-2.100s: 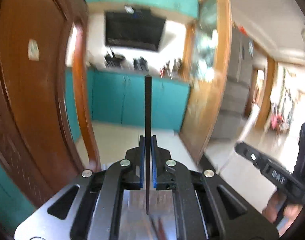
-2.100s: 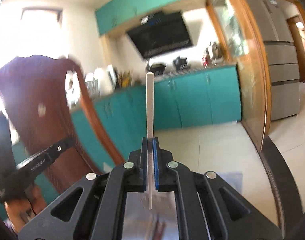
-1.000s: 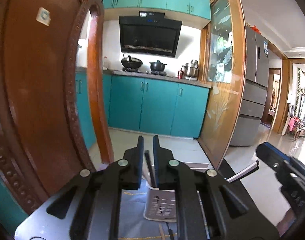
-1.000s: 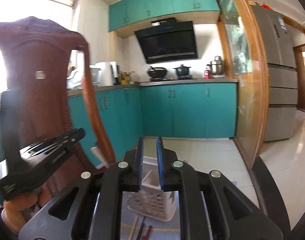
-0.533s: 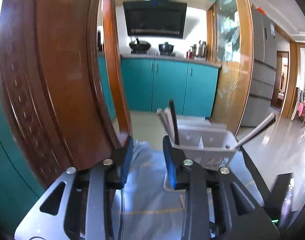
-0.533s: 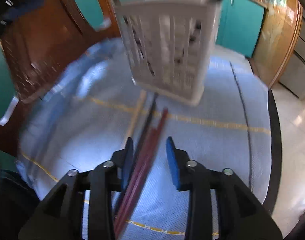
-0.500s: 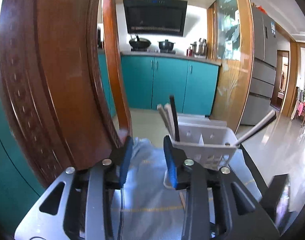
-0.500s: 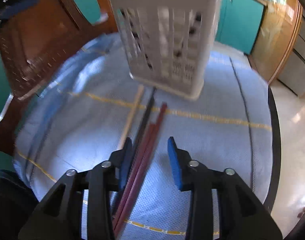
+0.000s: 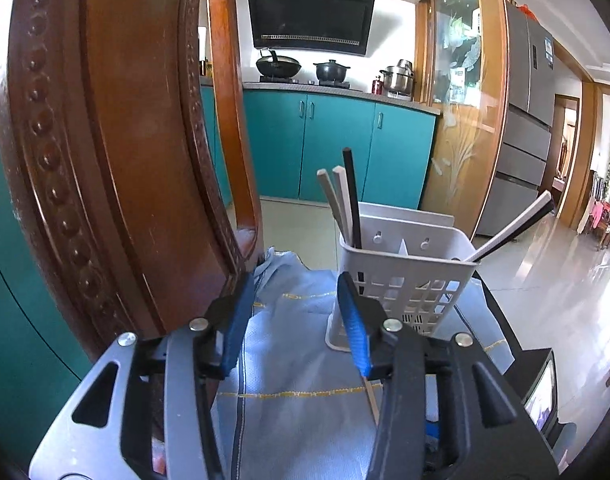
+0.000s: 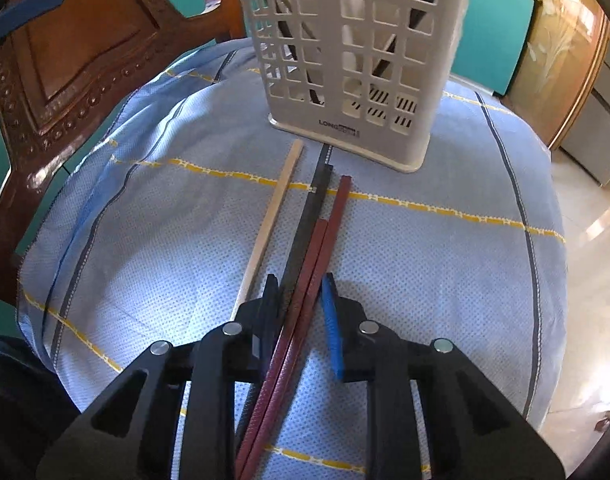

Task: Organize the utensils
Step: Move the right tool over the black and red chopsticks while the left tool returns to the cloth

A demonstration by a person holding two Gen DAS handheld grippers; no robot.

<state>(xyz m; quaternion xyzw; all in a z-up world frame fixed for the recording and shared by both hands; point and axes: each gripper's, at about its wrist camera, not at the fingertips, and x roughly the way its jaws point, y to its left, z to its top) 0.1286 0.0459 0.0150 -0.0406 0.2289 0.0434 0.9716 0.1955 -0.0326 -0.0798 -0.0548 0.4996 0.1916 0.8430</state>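
In the right wrist view, two dark red chopsticks [image 10: 325, 236], a black pair [image 10: 311, 208] and a beige chopstick [image 10: 275, 208] lie on the blue cloth in front of the white slotted basket [image 10: 345, 40]. My right gripper [image 10: 299, 280] points down over them. Its jaws are closing, with the black and red sticks between them and a gap still showing beside the right pad. In the left wrist view the basket [image 9: 405, 276] holds a black chopstick [image 9: 351, 192], pale ones [image 9: 337, 196] and a leaning pair [image 9: 513, 224]. My left gripper [image 9: 295, 280] hovers left of the basket, its jaws opening with nothing between them.
A carved wooden chair [image 9: 117, 160] stands close on the left of the table. The blue cloth [image 10: 445, 260] with yellow lines covers a round table whose edge drops off on the right. Teal kitchen cabinets [image 9: 325, 144] are behind.
Both grippers let go of the chopsticks they held upright, a black one and a white one, and came down. The right one tipped down over the sticks on the cloth and narrowed its jaws.
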